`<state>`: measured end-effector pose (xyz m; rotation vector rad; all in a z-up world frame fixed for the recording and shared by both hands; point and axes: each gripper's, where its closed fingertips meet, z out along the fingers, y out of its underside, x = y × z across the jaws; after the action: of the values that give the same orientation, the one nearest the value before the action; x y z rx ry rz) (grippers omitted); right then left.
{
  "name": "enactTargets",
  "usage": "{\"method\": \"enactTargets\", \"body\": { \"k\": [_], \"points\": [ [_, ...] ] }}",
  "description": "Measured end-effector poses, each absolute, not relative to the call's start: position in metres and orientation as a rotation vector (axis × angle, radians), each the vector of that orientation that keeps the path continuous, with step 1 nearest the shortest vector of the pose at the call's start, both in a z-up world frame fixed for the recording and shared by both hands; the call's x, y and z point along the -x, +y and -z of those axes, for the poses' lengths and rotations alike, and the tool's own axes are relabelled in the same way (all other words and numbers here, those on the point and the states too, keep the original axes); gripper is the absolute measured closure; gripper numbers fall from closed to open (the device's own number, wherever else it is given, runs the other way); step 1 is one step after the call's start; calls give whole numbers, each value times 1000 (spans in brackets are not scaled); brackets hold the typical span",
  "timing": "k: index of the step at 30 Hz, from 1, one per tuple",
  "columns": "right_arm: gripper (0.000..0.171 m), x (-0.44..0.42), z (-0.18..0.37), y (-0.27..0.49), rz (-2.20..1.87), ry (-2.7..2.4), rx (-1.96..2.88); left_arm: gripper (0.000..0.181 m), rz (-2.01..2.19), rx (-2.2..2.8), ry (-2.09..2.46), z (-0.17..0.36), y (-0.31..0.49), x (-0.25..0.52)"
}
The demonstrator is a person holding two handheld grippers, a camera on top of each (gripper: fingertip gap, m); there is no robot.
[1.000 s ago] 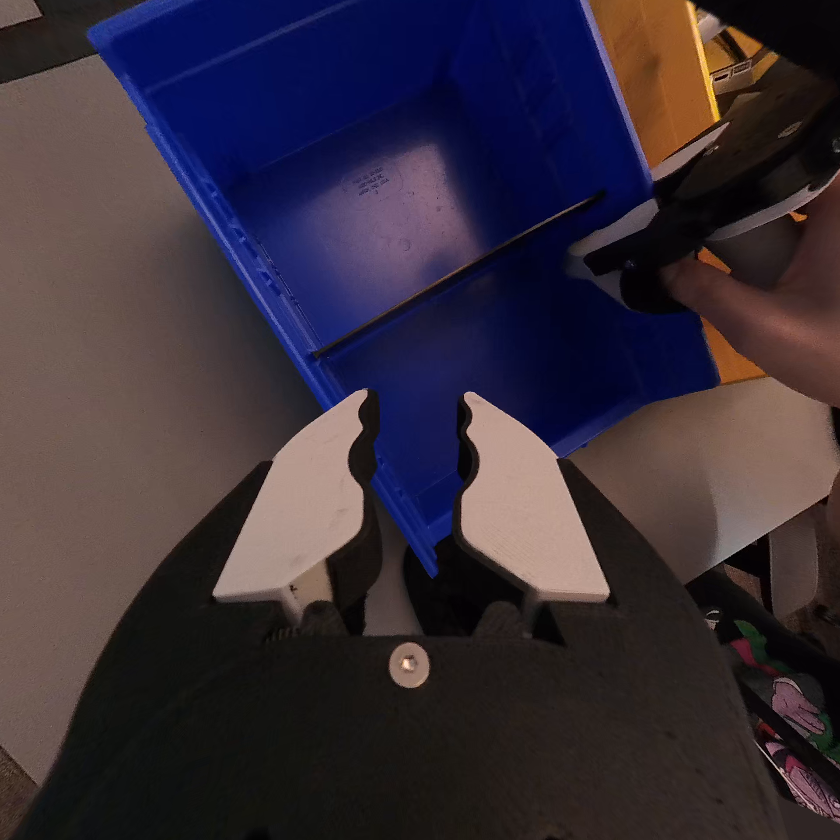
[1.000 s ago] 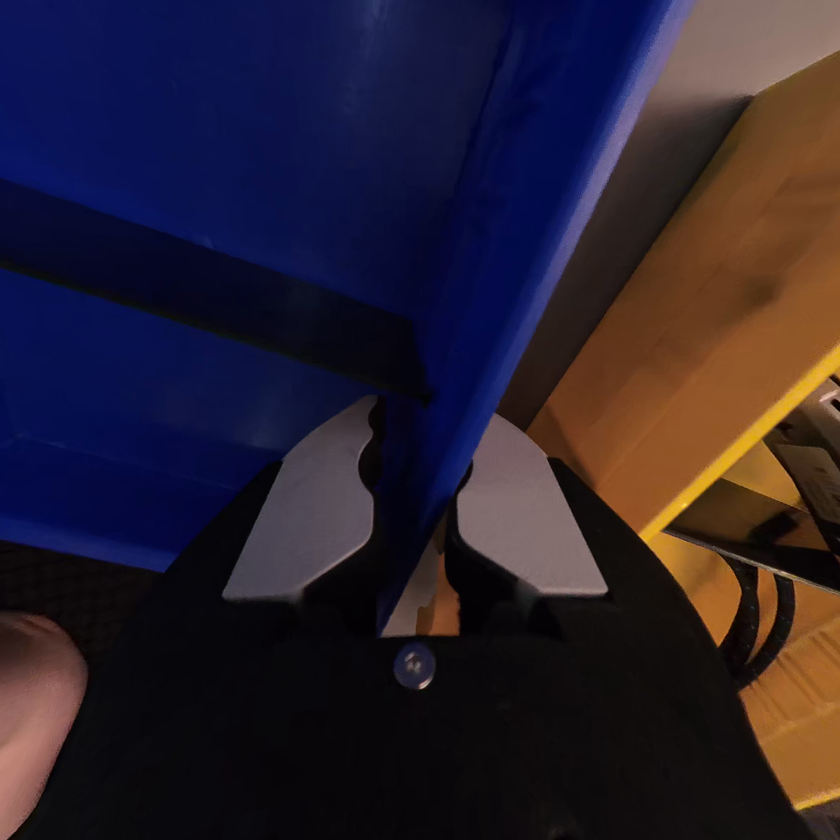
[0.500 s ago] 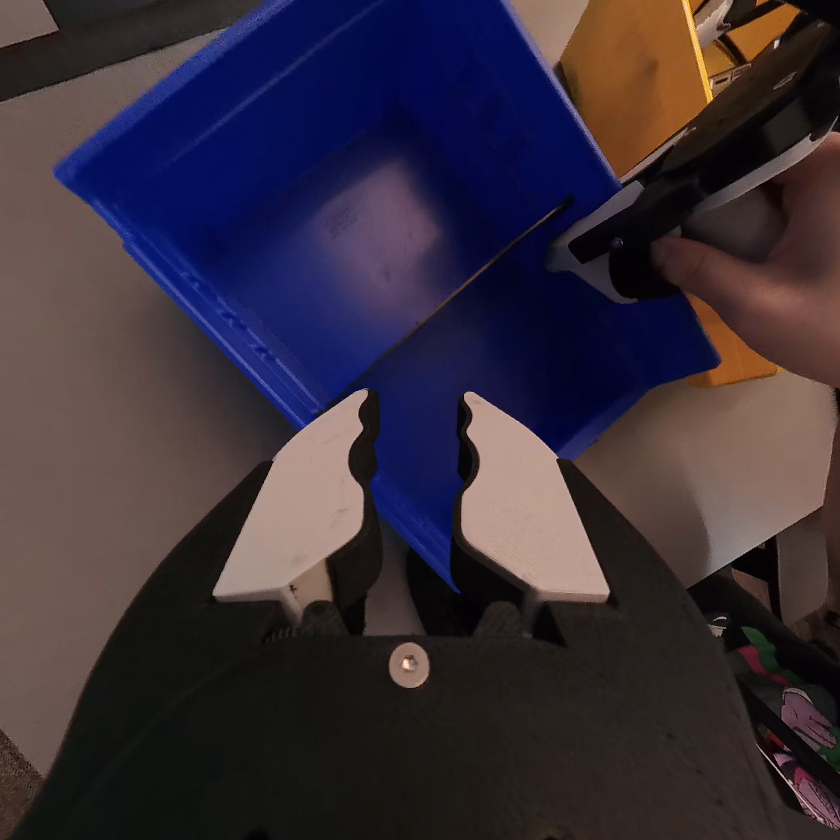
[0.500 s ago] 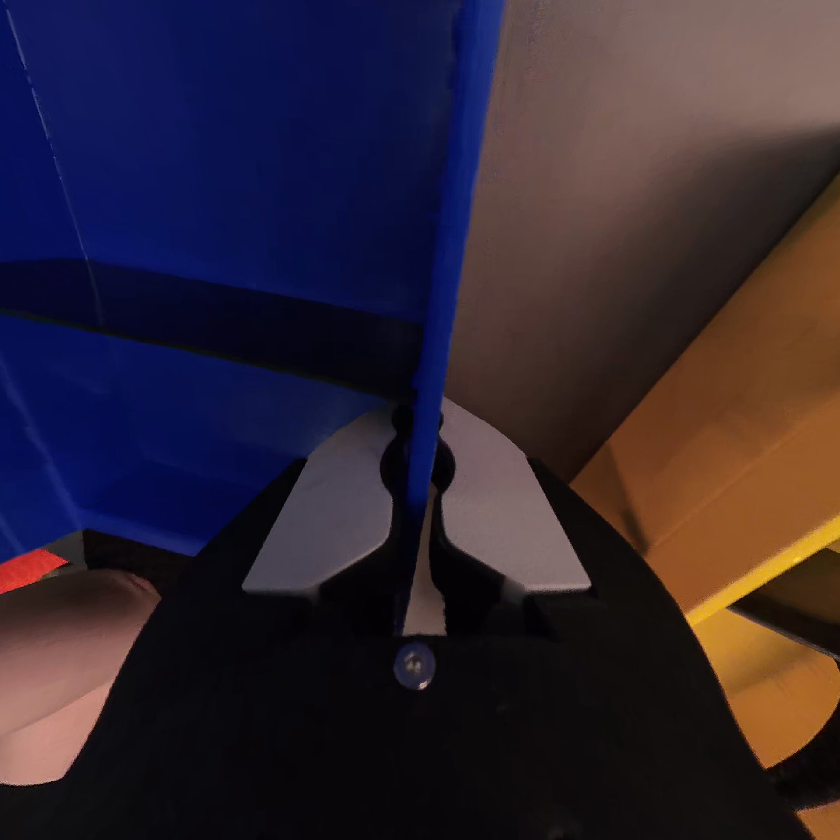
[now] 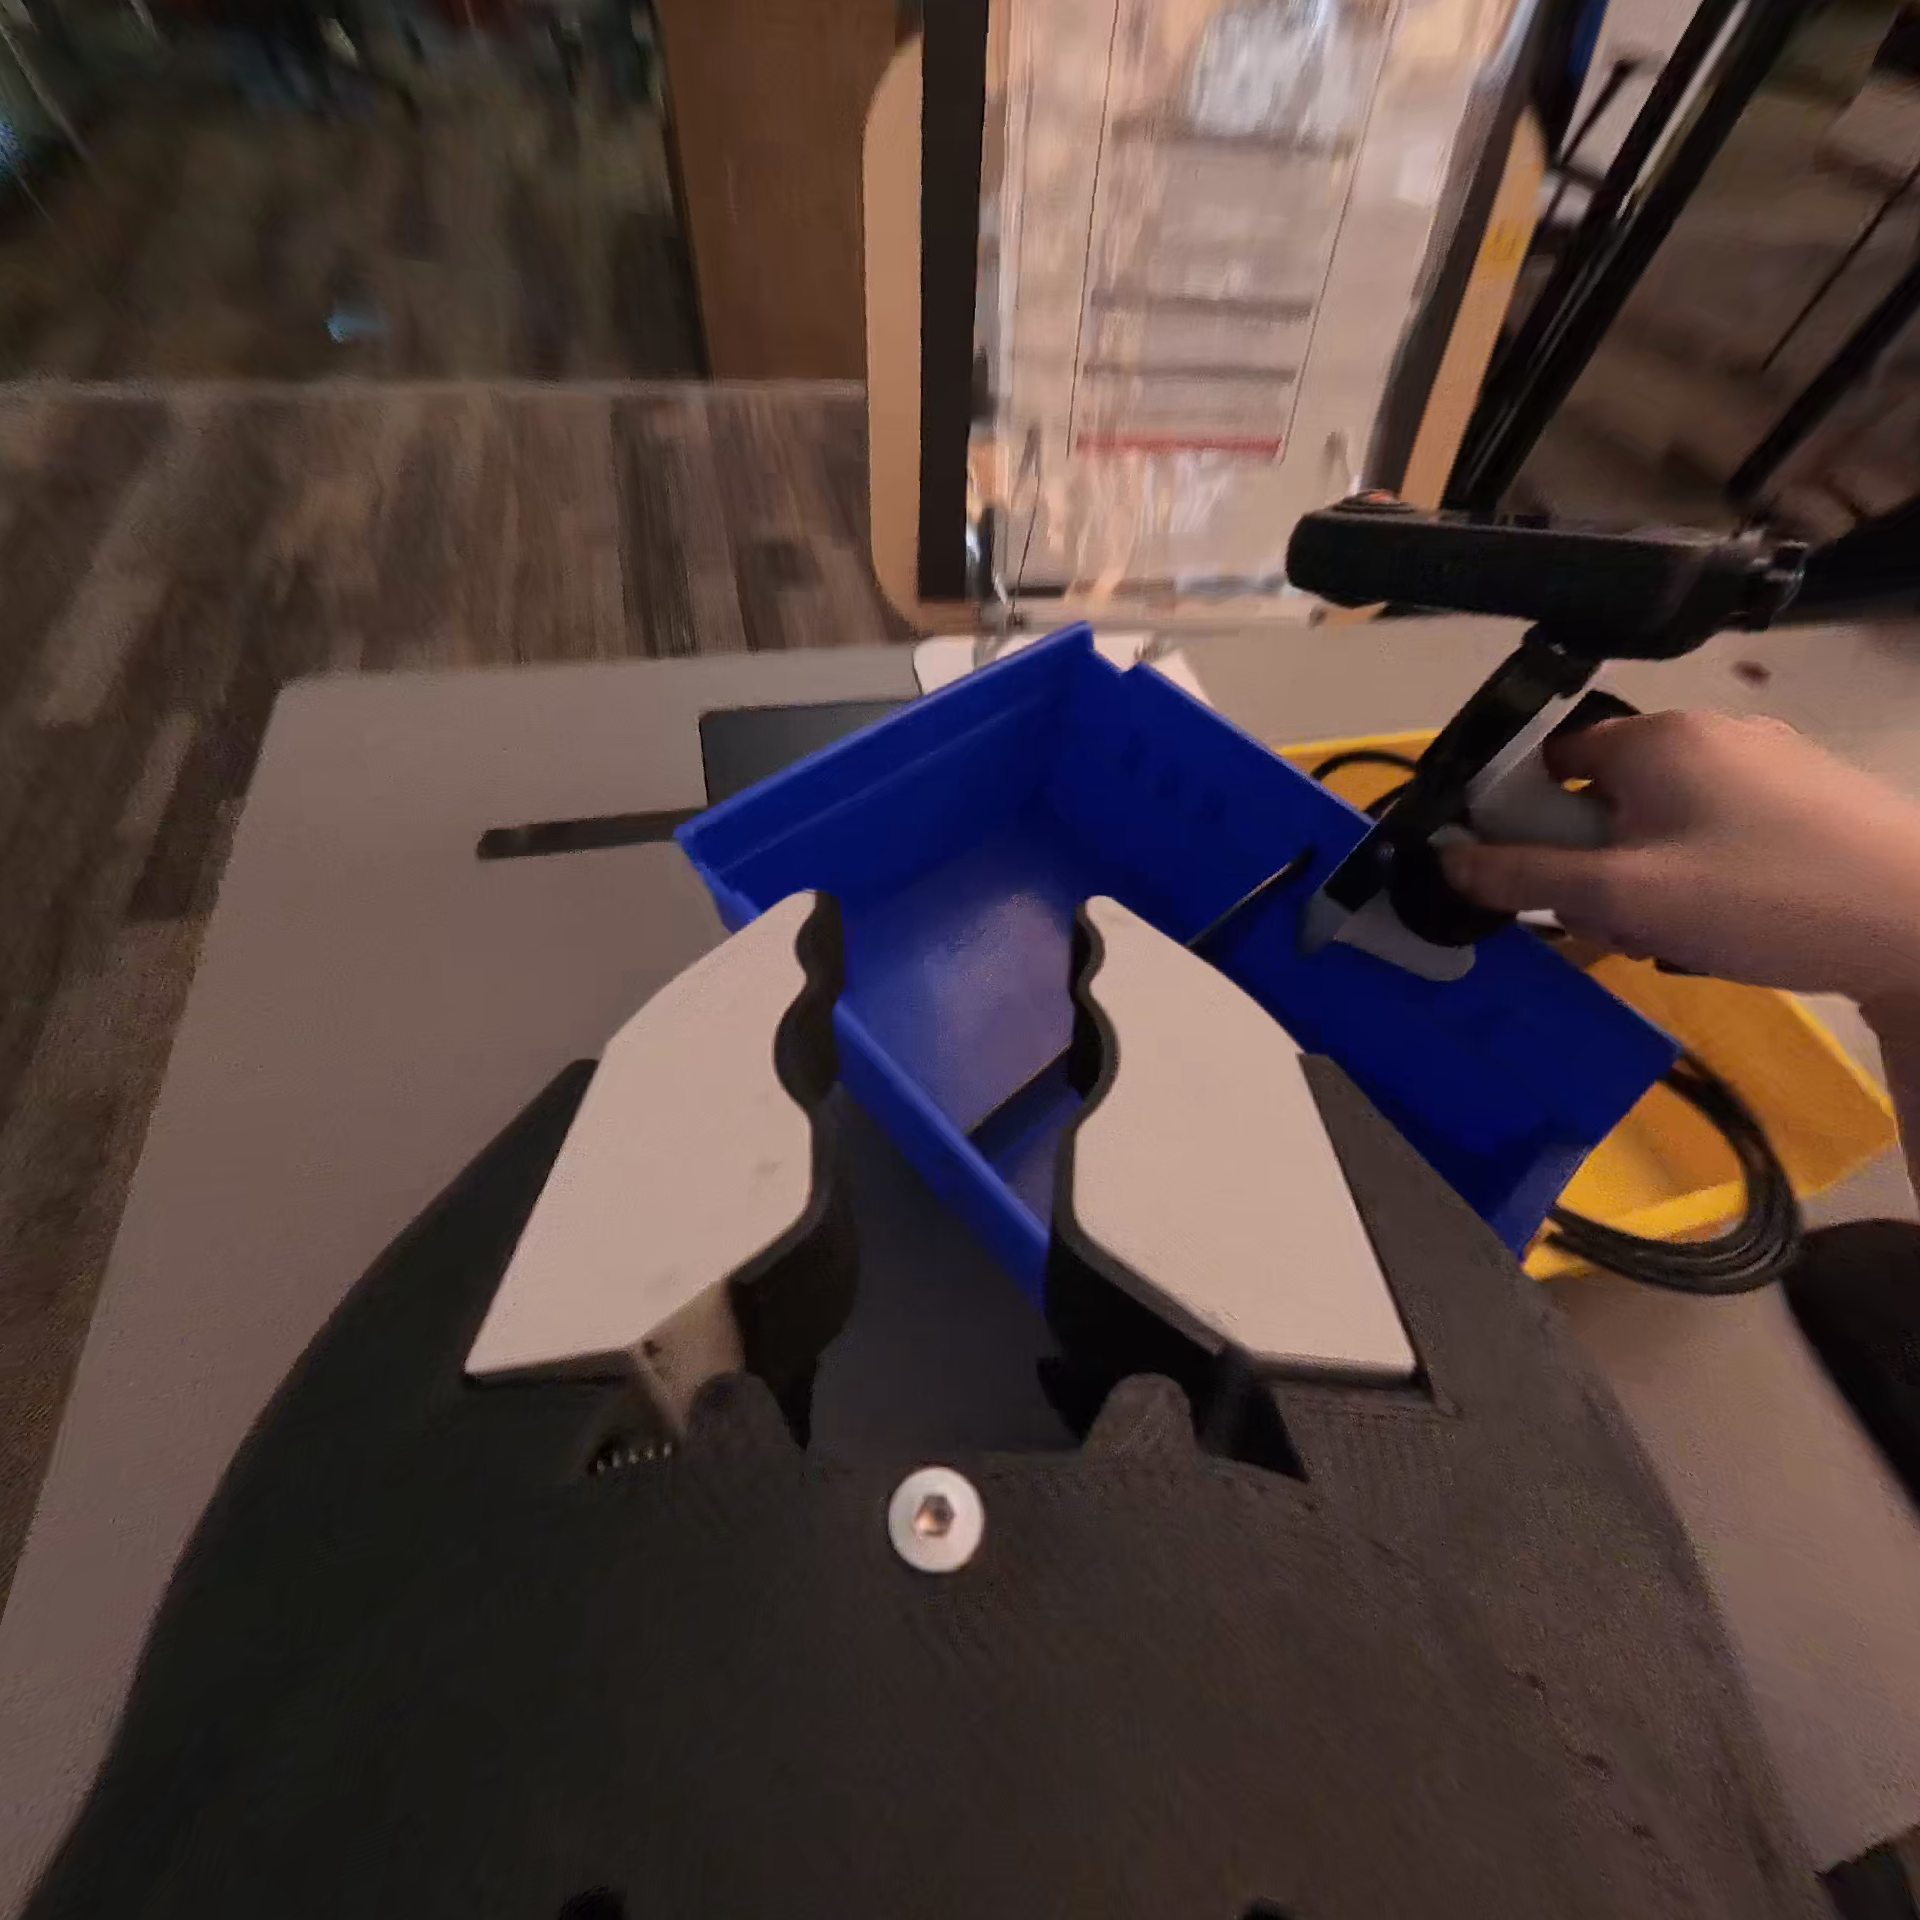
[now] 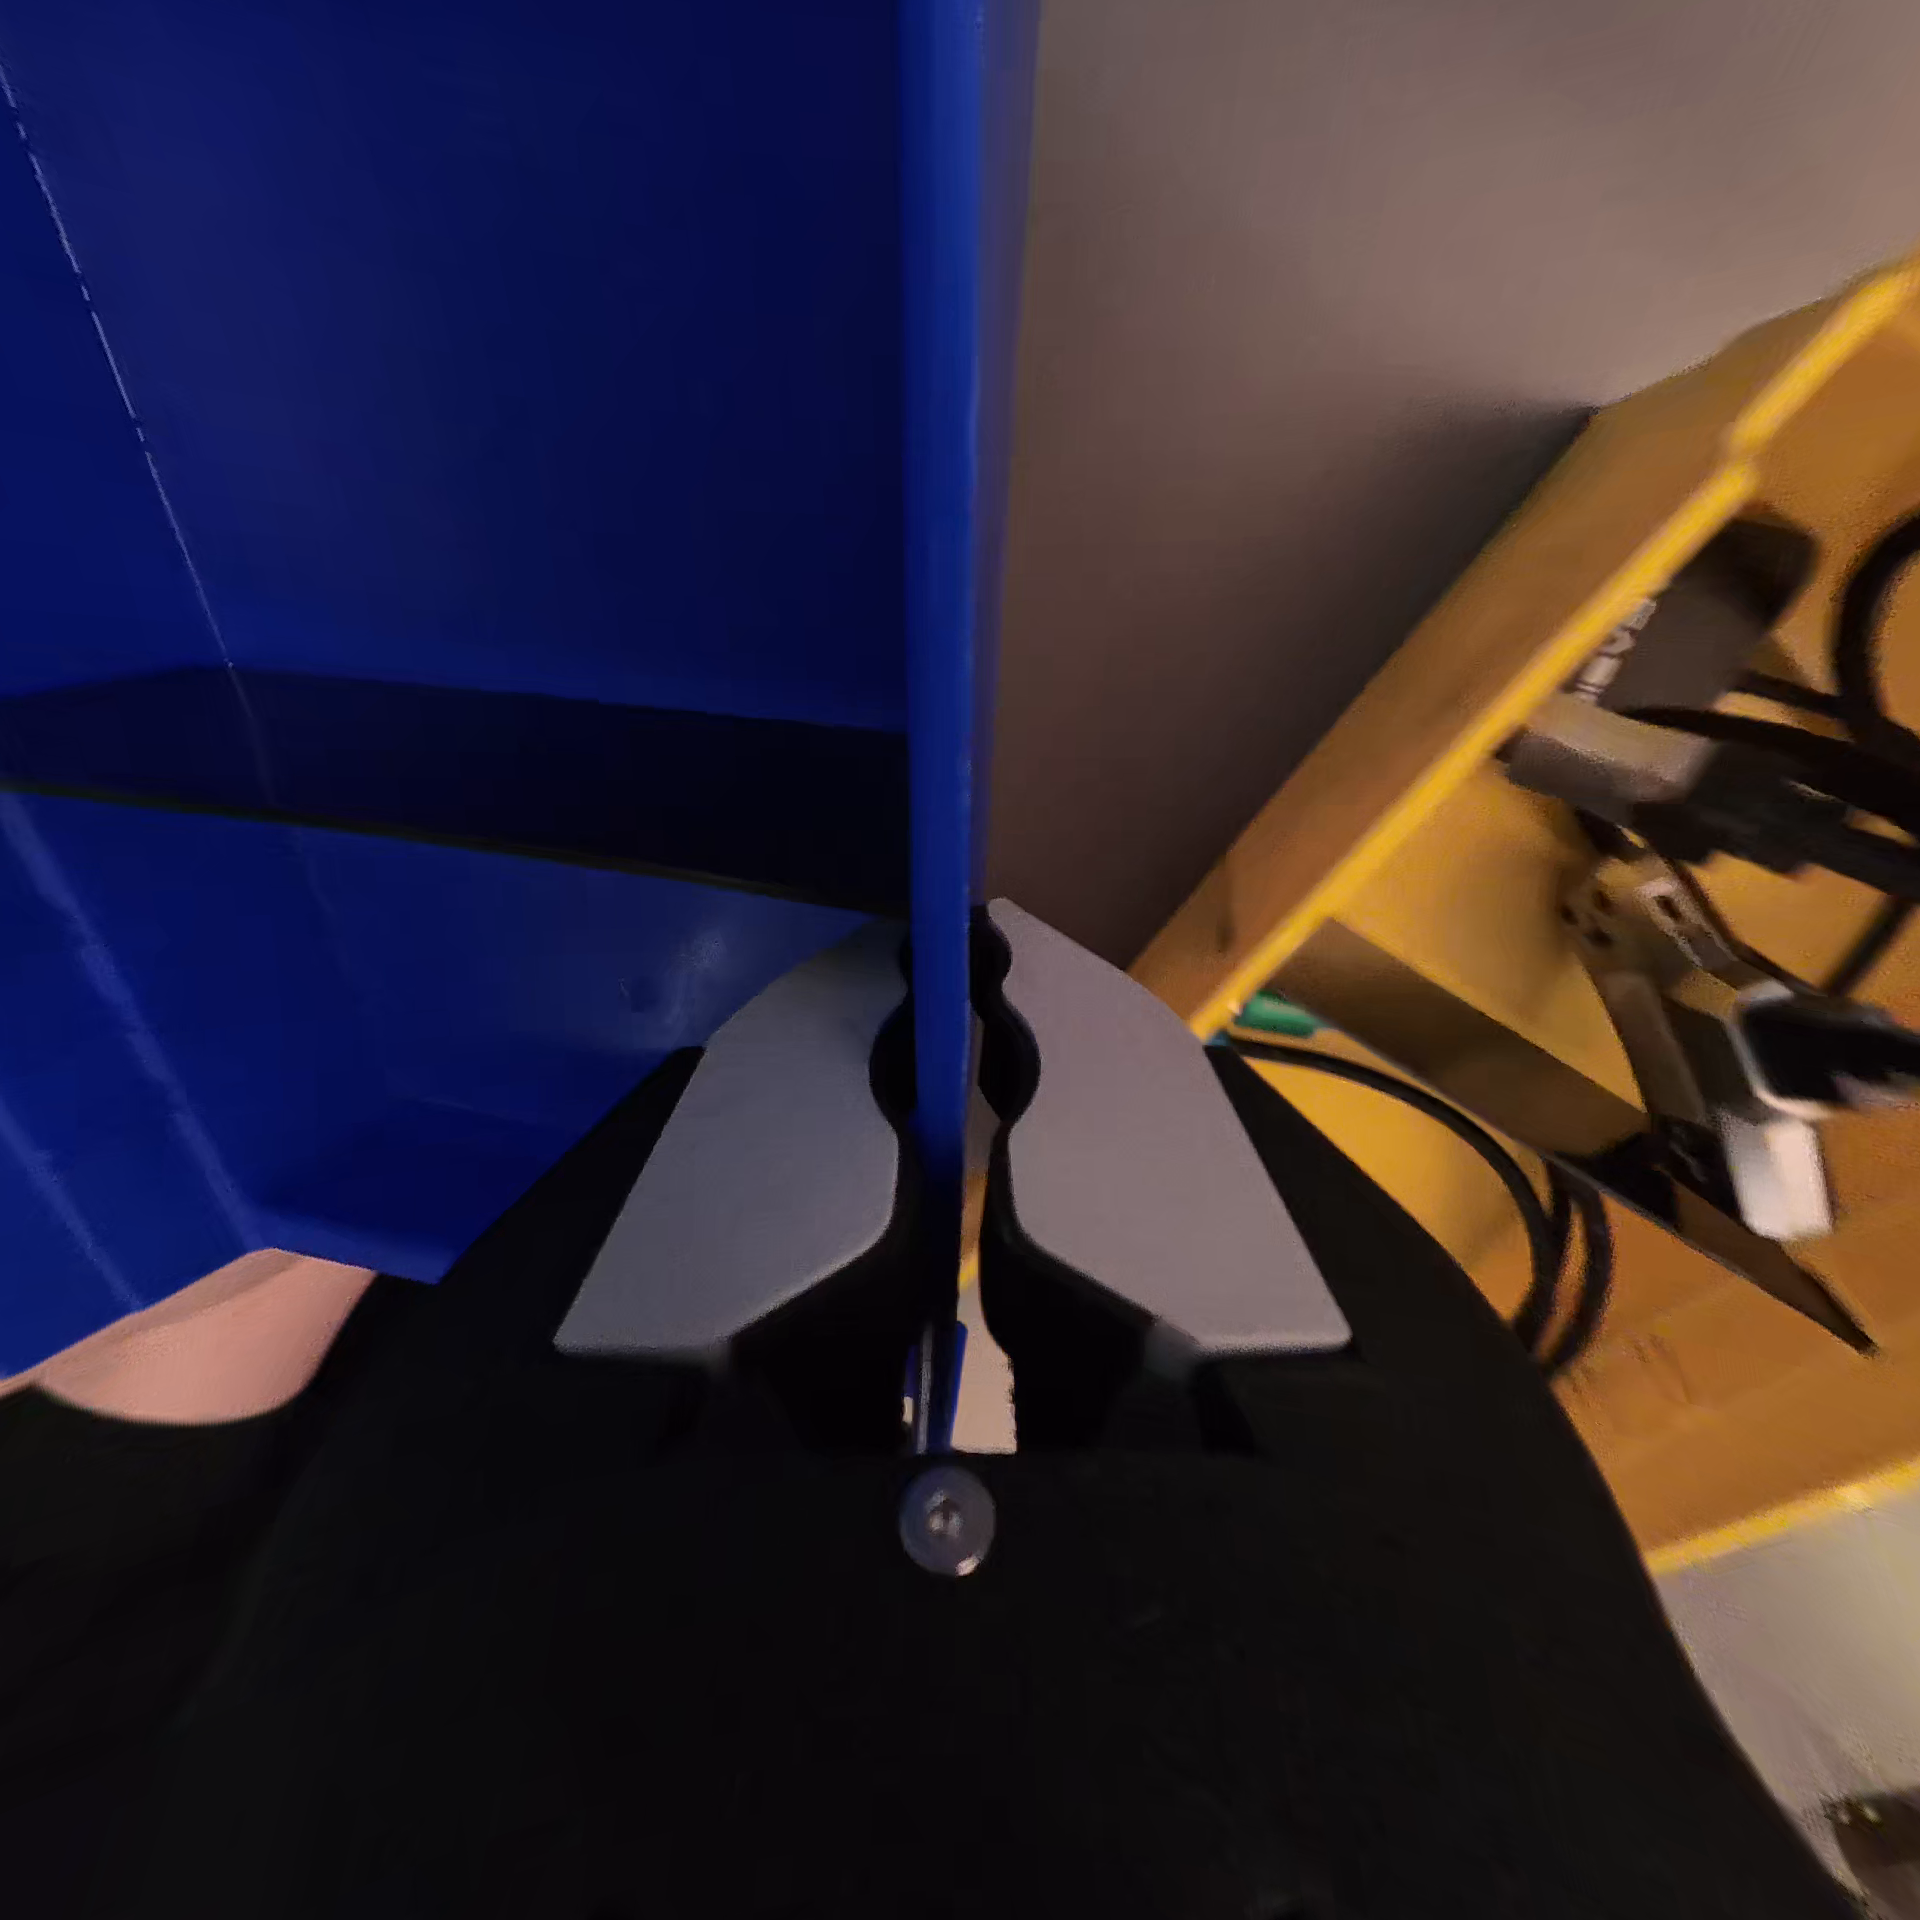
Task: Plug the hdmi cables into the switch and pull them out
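- Currently the right gripper (image 6: 943, 1049) is clamped on the blue bin (image 5: 1164, 790) wall; left gripper (image 5: 945, 1039) gapes apart, straddling its near wall.
- HDMI cables (image 6: 1766, 810) lie in the yellow tray (image 6: 1382, 862) beside it (stiff plugs, floppy cords): grip the plug body.

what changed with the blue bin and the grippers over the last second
The right gripper closed from straddling the blue bin side wall to clamping it. The left wrist view swung from looking steeply down into the bin to a flatter angle across the table. The left gripper stayed open over the bin's near wall; the bin stayed empty.
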<state>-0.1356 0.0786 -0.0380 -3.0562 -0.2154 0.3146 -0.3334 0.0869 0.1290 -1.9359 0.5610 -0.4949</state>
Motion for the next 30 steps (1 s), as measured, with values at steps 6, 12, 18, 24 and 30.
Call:
{"method": "enactTargets", "body": {
  "k": [6, 12, 18, 24, 30],
  "points": [
    [165, 69, -35, 50, -325, -165, 3020, 124, 574, 1770, 578, -163, 48, 334],
    [164, -51, -64, -5, -391, 102, 2972, 115, 717, 1856, 805, -134, 46, 271],
    [165, -189, -56, -89, -153, 458, 2929, 113, 987, 2061, 1103, -52, 53, 153],
    [164, -275, -19, -174, -100, 849, 2916, 112, 1093, 2261, 1093, 22, 68, 95],
    [164, -307, 32, -222, -57, 1051, 2992, 127, 1073, 2382, 1231, 74, 44, 67]
  ]
}}
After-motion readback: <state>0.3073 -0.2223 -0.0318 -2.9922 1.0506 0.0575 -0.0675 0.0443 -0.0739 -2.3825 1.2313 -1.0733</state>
